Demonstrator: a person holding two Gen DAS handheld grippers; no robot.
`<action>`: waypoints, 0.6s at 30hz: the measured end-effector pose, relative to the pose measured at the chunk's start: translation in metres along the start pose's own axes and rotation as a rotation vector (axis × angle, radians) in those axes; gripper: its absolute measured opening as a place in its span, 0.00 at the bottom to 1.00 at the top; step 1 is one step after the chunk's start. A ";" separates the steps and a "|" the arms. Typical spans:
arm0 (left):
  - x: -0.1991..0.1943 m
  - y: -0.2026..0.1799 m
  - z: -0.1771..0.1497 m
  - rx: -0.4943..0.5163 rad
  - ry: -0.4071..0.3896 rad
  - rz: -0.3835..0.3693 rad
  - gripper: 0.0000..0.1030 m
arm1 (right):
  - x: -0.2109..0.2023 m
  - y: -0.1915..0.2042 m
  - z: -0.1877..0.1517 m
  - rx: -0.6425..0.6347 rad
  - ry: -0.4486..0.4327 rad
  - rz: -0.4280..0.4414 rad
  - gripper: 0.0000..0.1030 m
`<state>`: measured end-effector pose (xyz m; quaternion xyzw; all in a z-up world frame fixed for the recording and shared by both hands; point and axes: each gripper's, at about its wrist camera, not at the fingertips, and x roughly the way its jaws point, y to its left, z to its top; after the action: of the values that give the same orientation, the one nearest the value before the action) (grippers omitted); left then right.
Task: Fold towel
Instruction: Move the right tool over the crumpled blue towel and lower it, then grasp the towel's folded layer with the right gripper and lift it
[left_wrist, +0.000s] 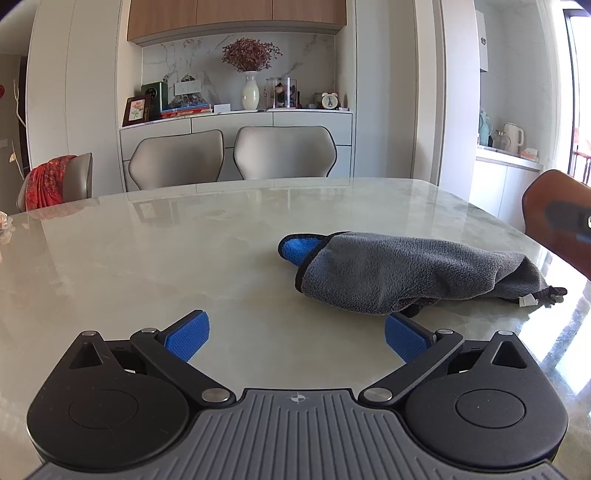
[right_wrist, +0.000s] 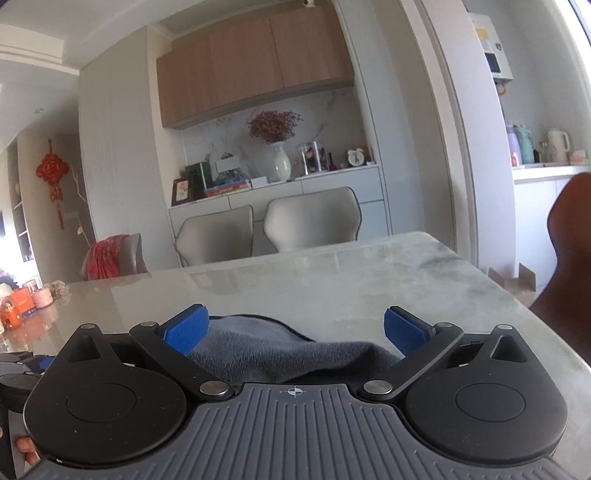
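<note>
Hovering low over the marble table (left_wrist: 147, 240), the left gripper (left_wrist: 297, 341) sits level and points across the tabletop toward the two grey chairs (left_wrist: 232, 157), its blue-padded jaws spread wide with nothing between them. Ahead and to its right, the towel (left_wrist: 406, 273) lies bunched on the table, grey side out, long axis running left-right; a blue inner face (left_wrist: 295, 247) shows at its left end and a small white tag (left_wrist: 528, 301) at the right end. The right pad (left_wrist: 406, 338) sits just beside the towel's near edge, contact uncertain. The right gripper (right_wrist: 295, 328) is tilted slightly, jaws likewise apart, straddling the towel (right_wrist: 280, 354) without closing on it. A blurred dark shape at the far right edge (right_wrist: 569, 266) is possibly a chair back.
</note>
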<state>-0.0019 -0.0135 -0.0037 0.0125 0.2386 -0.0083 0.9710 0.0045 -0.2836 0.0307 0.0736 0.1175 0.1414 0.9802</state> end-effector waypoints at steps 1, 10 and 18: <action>0.000 -0.001 0.000 0.006 0.002 -0.006 1.00 | 0.004 0.000 0.005 -0.045 0.003 -0.006 1.00; -0.003 0.001 0.017 0.083 -0.024 -0.048 1.00 | 0.052 -0.002 0.046 -0.250 0.108 0.081 0.73; 0.005 0.020 0.022 0.015 -0.012 -0.091 1.00 | 0.123 -0.011 0.048 -0.252 0.317 0.192 0.62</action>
<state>0.0133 0.0057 0.0142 0.0086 0.2331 -0.0545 0.9709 0.1344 -0.2633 0.0487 -0.0617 0.2439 0.2573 0.9330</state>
